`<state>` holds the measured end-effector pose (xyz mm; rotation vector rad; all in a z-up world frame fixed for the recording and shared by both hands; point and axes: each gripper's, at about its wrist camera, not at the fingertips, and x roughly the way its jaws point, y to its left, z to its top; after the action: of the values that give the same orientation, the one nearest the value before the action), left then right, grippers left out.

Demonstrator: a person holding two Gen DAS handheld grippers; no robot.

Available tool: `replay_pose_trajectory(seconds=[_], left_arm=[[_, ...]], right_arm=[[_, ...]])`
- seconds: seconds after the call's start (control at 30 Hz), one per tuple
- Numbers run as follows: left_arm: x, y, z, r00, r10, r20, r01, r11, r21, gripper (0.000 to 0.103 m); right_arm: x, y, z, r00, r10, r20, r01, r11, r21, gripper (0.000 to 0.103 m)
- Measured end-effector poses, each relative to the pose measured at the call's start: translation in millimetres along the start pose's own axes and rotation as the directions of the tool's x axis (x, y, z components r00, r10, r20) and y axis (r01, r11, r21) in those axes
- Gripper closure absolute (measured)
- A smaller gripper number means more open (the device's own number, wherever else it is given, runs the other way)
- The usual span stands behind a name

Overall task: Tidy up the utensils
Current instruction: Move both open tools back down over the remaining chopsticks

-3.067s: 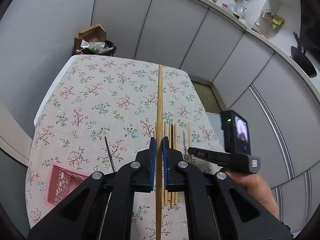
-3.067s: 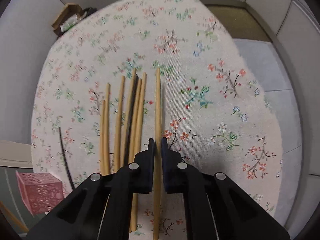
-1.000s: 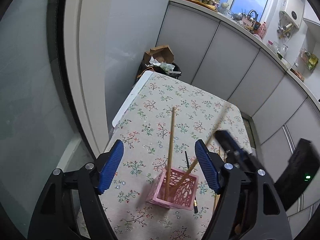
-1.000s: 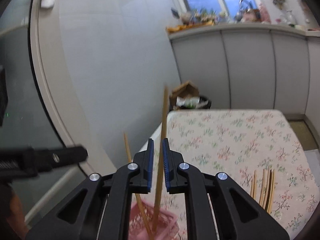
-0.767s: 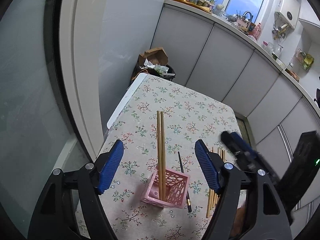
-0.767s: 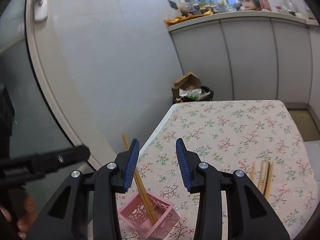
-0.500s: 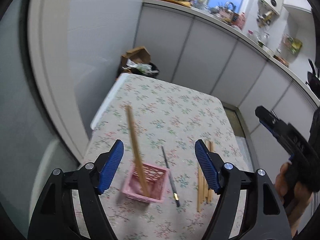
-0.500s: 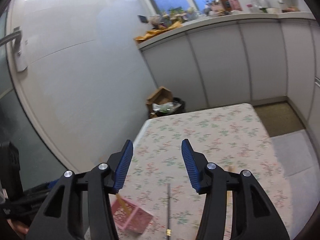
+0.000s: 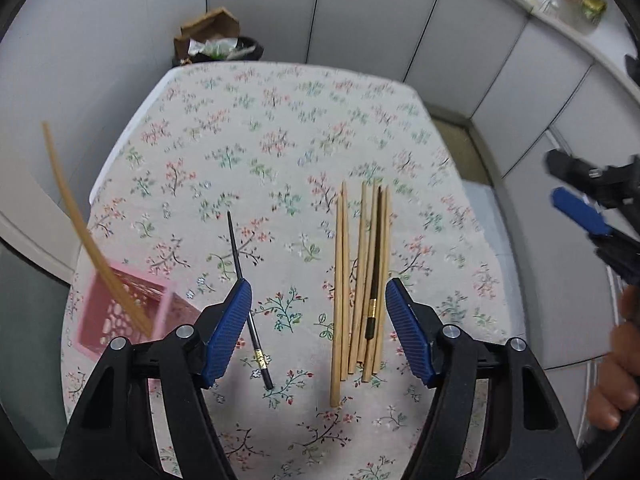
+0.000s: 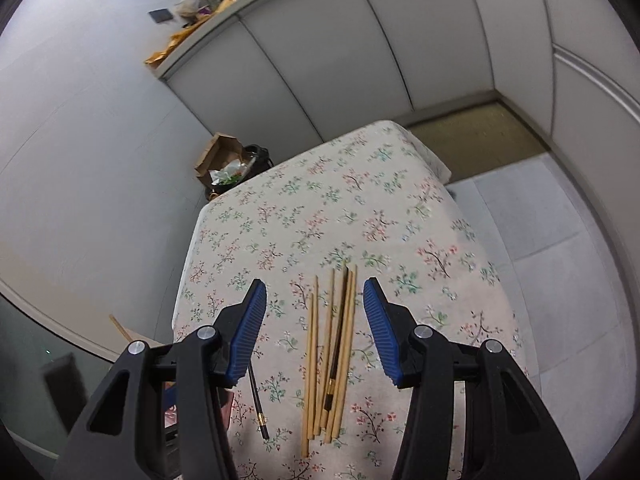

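Both hand-held grippers, left (image 9: 318,330) and right (image 10: 314,330), hover spread and empty. Best single out one outer wooden chopstick (image 10: 309,376) below the right one, avoiding the black chopstick (image 10: 337,344) among them.

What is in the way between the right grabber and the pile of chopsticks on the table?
Nothing visible. The right gripper is open above the chopstick pile, with only bare tablecloth around it. The lone dark chopstick lies off to the left, apart from the pile.
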<state>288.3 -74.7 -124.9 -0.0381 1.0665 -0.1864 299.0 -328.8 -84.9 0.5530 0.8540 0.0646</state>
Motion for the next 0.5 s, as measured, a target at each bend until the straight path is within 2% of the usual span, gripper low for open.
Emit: replay_pose_trajectory(seconds=[0.13, 0.2, 0.3, 0.37, 0.5], left_arm=[[38, -13, 2, 0.99, 0.133, -0.036, -0.131, 0.99, 0.05, 0.037], [58, -16, 3, 0.979, 0.195, -0.065, -0.191, 0.98, 0.059, 0.04], [88, -17, 0, 0.95, 0.293, -0.105, -0.287, 0.955, 0.072, 0.044], [97, -13, -3, 0.939, 0.319, -0.127, -0.315, 0.948, 0.055, 0.048], [111, -9, -2, 0.93, 0.334, -0.154, -0.332, 0.942, 0.039, 0.052]], right_arm=[[-1, -16, 4, 1.0, 0.012, -0.002, -0.011, 0.998, 0.055, 0.052], [-1, -22, 7, 1.0, 0.023, -0.001, -0.023, 0.997, 0.08, 0.052], [1, -31, 8, 0.999, 0.034, -0.006, -0.033, 0.993, 0.11, 0.052], [3, -36, 8, 0.999, 0.041, -0.013, -0.039, 0.992, 0.122, 0.052], [1, -41, 10, 0.999, 0.053, -0.01, -0.051, 0.989, 0.136, 0.052]])
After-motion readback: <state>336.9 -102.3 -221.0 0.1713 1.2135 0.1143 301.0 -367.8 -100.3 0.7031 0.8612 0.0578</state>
